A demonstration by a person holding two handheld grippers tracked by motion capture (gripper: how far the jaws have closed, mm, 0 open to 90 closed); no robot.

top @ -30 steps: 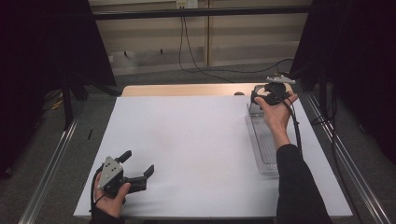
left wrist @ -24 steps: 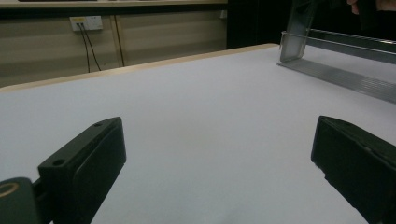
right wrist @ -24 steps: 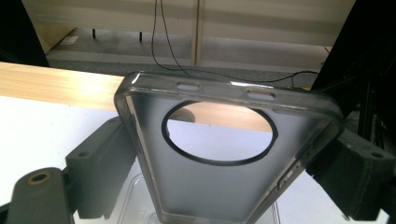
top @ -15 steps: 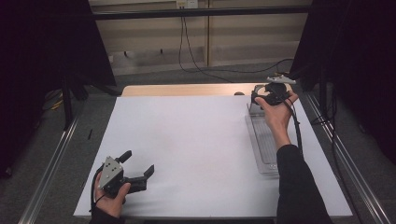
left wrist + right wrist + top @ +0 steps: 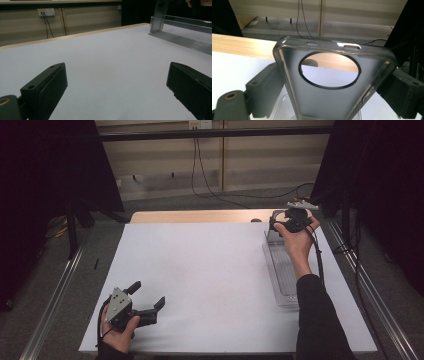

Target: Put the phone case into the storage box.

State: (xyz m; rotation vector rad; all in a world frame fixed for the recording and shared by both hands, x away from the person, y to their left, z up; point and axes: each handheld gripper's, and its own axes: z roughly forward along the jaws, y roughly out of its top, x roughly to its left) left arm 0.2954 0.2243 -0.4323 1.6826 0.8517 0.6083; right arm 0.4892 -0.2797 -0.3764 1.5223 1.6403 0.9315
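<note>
Right gripper (image 5: 332,92) clamped on phone case (image 5: 332,100), camera hole up, long axis upright. Left gripper (image 5: 150,307) jaws apart over white table (image 5: 210,280); beige wall behind.

Looks like a lab or test rig setup, not a home. White-covered table (image 5: 215,285) with metal rails (image 5: 55,295) along the sides, black curtains (image 5: 45,170) hung around it, loose cables (image 5: 210,175) trailing from a wall socket (image 5: 200,124).

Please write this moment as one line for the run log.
right tool: shut on phone case, far right above clear tray | left tool: open, idle, near left of table
</note>
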